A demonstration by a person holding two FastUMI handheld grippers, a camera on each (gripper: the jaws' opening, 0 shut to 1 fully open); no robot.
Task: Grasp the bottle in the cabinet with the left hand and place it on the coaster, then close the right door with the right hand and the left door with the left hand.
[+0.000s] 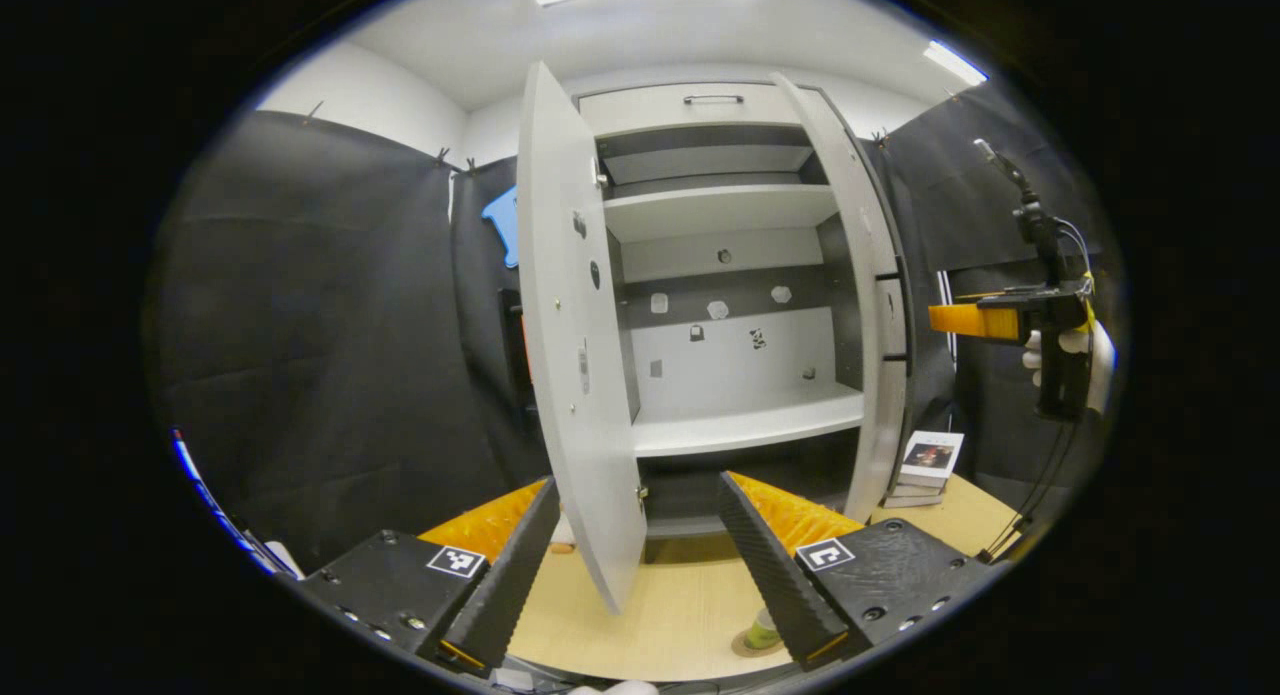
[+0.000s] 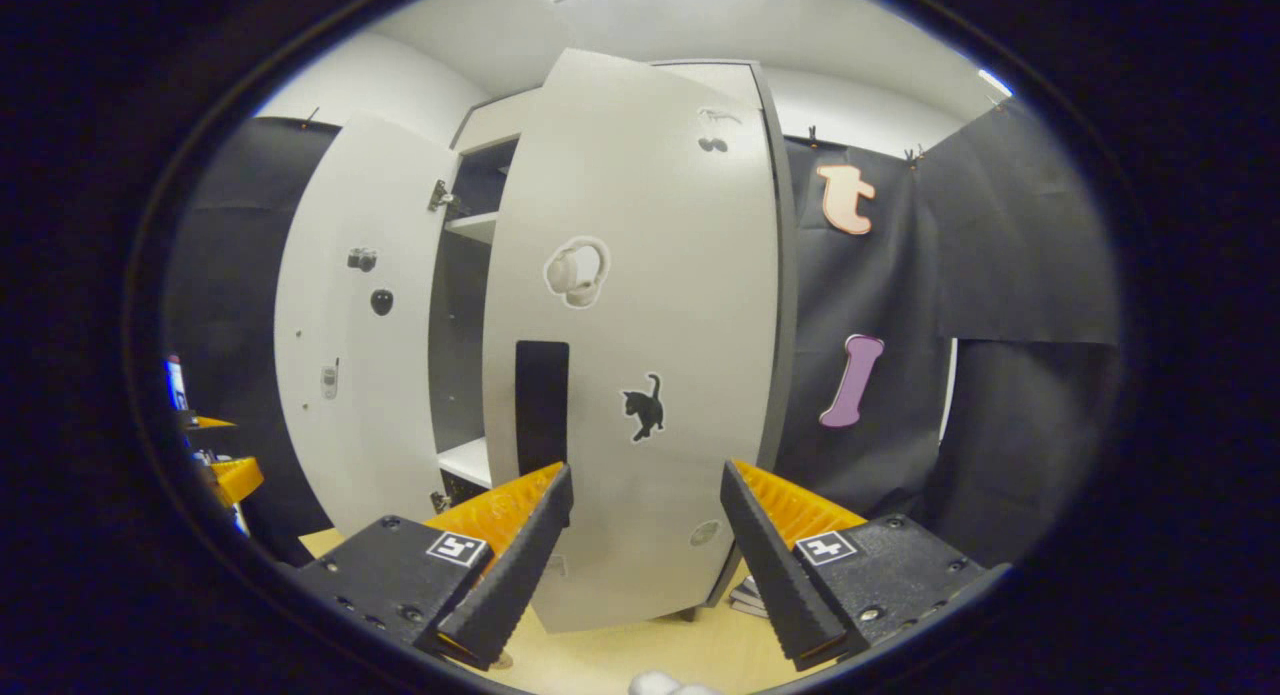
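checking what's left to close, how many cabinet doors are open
2. The left door stands wide open, edge toward the left gripper. The right door is swung out in front of the right gripper.

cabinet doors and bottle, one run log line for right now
green bottle: on round coaster | grey cabinet doors: left door open, right door open | left gripper: open | right gripper: open
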